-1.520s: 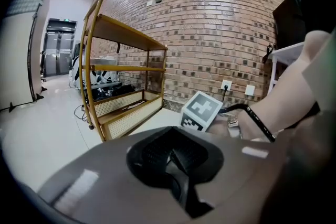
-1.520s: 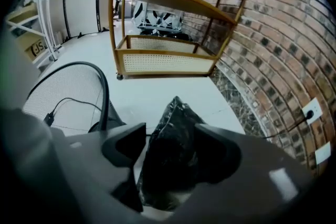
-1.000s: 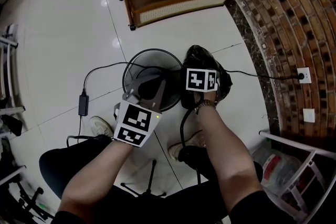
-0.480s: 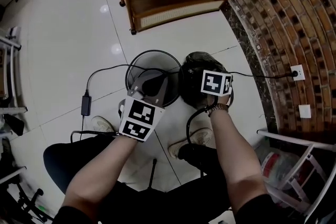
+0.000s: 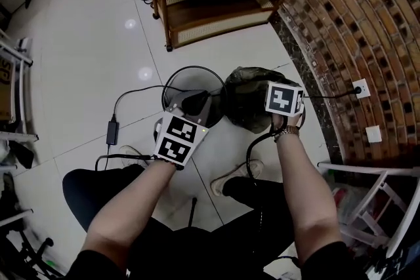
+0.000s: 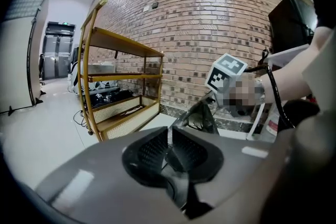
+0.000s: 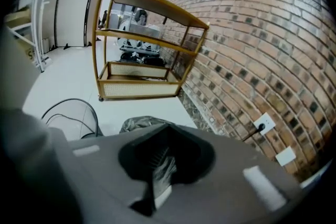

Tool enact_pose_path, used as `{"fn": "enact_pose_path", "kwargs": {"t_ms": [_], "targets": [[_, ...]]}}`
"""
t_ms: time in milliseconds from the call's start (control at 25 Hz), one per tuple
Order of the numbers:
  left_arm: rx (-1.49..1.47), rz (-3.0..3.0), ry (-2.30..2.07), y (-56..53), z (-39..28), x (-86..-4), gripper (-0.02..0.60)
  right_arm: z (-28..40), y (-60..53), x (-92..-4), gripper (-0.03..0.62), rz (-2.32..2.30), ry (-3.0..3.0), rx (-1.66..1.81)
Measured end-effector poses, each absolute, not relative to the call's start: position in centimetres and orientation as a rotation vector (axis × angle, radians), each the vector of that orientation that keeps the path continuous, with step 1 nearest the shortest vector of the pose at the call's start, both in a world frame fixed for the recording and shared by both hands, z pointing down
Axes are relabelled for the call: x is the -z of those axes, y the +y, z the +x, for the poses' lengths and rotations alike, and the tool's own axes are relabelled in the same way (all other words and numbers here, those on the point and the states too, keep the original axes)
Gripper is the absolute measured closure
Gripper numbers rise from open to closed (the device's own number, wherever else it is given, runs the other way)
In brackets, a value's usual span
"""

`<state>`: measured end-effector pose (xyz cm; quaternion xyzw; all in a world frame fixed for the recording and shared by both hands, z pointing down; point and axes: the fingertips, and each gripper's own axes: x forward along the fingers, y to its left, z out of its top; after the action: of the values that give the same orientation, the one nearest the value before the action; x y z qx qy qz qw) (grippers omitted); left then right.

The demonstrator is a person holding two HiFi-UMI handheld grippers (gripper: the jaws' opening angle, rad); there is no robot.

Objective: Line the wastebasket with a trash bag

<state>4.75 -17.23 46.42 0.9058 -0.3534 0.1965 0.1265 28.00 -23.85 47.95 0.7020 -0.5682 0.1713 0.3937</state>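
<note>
Jaws pinching trash bag [image 6: 201, 114], brick wall [image 6: 210, 34]

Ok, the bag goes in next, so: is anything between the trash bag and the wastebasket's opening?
Nothing visible. The trash bag hangs just right of the wastebasket, pinched by the left claw and right claw. A black cable crosses at the basket; over or under it, I cannot tell.

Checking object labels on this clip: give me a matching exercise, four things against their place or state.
1. black wire-mesh wastebasket
2. dark crumpled plastic trash bag
3. tiered wooden shelf unit
4. plugged-in white wall socket

A. on the brick wall
B. pinched by the shut right gripper
C. unlined, on the floor tiles
D. standing beyond the basket

Pairs: 1-C, 2-B, 3-D, 4-A.
</note>
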Motion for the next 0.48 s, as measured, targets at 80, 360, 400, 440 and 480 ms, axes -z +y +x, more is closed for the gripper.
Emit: {"fn": "enact_pose_path", "kwargs": {"t_ms": [80, 360, 400, 440, 480], "targets": [[-0.559, 2.629, -1.020, -17.1, 4.8, -46.0, 0.577, 28.5, -23.6, -46.3, 0.592, 1.806, -1.434, -0.425], [-0.499, 2.543, -0.955, -16.9, 5.3, -45.5, 0.498, 28.4, -24.4, -38.7, 0.592, 1.869, -1.500, -0.315], [-0.495, 2.531, -0.947, -16.8, 5.3, -45.6, 0.491, 28.4, -24.7, -37.6, 0.592, 1.875, -1.512, -0.294], [-0.490, 2.522, -0.944, -16.7, 5.4, -45.6, 0.483, 28.3, -24.8, -36.5, 0.592, 1.880, -1.520, -0.278], [-0.483, 2.515, -0.945, -16.7, 5.4, -45.7, 0.477, 28.2, -24.8, -35.4, 0.592, 1.885, -1.527, -0.265]]}}
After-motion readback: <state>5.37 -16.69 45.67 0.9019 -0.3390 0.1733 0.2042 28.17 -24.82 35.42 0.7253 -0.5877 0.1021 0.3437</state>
